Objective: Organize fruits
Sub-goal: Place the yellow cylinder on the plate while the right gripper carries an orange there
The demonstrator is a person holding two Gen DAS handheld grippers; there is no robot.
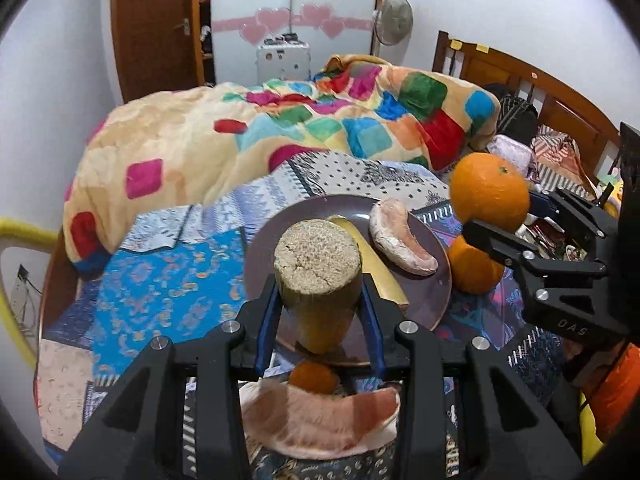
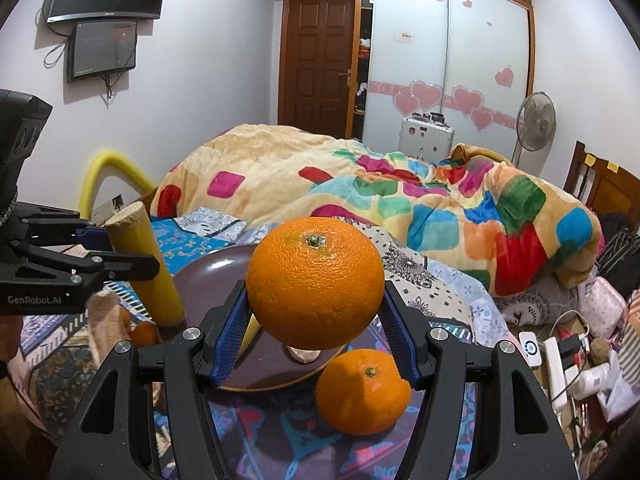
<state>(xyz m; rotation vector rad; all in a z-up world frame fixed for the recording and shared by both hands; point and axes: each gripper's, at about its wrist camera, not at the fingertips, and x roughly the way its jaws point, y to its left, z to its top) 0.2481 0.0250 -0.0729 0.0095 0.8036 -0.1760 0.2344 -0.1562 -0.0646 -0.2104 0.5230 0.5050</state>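
My left gripper [image 1: 320, 304] is shut on a yellow sugarcane piece [image 1: 318, 276] held upright over the near side of a dark brown plate [image 1: 432, 300]. The plate holds another yellow piece [image 1: 380, 268] and a pomelo wedge [image 1: 400, 242]. My right gripper [image 2: 316, 320] is shut on a large orange [image 2: 316, 280], held above the plate's right edge [image 2: 264, 376]; it also shows in the left wrist view [image 1: 490, 190]. A second orange [image 2: 362, 390] lies on the bedsheet beside the plate. A pomelo wedge [image 1: 320, 416] and a small orange [image 1: 314, 376] lie on the sheet below my left gripper.
A colourful blanket [image 1: 280, 128] is heaped behind the plate on the bed. Clutter, chargers and cables [image 2: 568, 360] lie at the right. A wooden headboard [image 1: 540, 92] stands far right; a fan [image 2: 536, 124] and wardrobe are at the back.
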